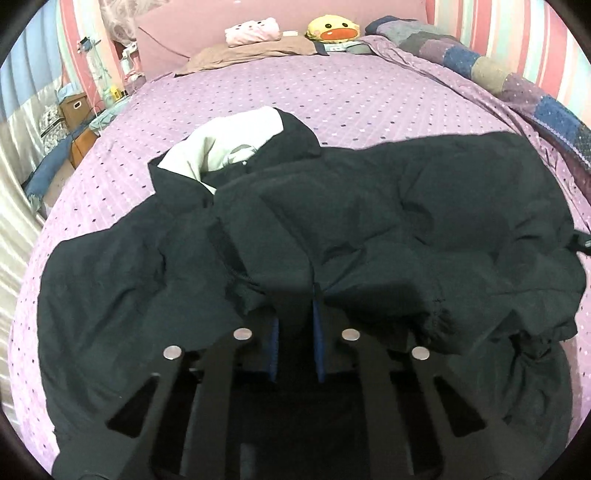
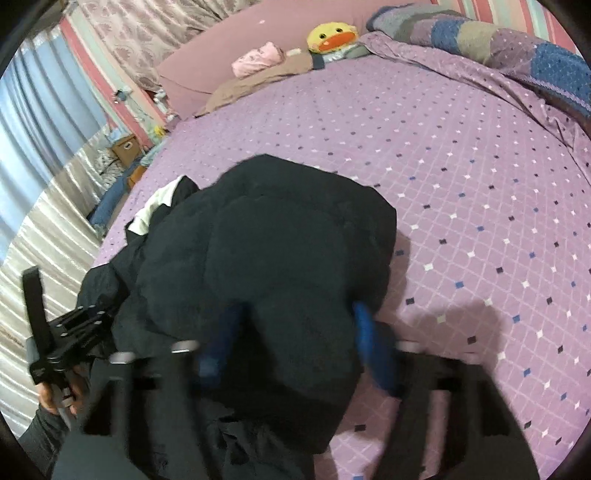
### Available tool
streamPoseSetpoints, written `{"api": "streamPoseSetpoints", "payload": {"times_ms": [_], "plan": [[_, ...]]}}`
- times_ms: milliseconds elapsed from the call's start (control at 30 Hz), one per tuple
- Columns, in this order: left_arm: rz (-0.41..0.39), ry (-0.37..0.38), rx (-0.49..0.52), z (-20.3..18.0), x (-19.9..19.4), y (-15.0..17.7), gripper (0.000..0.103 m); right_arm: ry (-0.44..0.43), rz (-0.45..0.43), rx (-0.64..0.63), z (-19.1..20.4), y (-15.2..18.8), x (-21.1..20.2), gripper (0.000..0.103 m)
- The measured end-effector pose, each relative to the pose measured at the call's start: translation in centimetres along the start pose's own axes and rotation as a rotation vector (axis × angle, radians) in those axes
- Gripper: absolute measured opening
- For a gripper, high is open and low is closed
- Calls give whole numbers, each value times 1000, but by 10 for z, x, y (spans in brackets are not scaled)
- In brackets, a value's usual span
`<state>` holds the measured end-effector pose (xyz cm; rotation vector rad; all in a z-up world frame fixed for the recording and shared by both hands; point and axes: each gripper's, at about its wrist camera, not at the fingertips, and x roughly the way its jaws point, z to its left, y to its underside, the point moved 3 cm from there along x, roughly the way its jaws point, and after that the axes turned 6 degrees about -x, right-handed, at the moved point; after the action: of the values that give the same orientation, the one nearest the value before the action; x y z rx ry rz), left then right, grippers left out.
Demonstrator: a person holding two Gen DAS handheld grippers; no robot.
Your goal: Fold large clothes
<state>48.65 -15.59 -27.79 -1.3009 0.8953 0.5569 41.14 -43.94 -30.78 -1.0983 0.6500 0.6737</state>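
A large black padded jacket (image 1: 369, 221) lies crumpled on the purple dotted bed sheet (image 1: 332, 99), its white lining (image 1: 221, 144) showing at the far left. My left gripper (image 1: 295, 295) is shut on a fold of the jacket's near edge, blue pads close together with cloth pinched between them. In the right wrist view the jacket (image 2: 277, 240) bulges toward the camera. My right gripper (image 2: 295, 328) straddles a thick puffy fold, with a blue pad pressing into each side; this view is blurred. A person's hand (image 2: 55, 398) holds the left tool at the lower left.
At the head of the bed sit a yellow duck plush (image 1: 334, 29) and a pink plush (image 1: 253, 31) on a brown pillow. A patchwork quilt (image 1: 480, 66) runs along the right edge. A cardboard box (image 1: 72, 109) and clutter stand on the floor left of the bed.
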Motion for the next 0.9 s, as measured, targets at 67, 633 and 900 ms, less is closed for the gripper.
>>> {"api": "streamPoseSetpoints", "payload": {"times_ms": [67, 633, 900], "plan": [[-10, -8, -15, 4, -6, -4, 11, 7, -5, 17, -1, -1, -1, 17], [-159, -121, -50, 128, -114, 1, 10, -32, 15, -153, 122, -15, 15, 3], [-89, -178, -155, 211, -105, 42, 11, -34, 81, -277, 204, 6, 57, 2]]}}
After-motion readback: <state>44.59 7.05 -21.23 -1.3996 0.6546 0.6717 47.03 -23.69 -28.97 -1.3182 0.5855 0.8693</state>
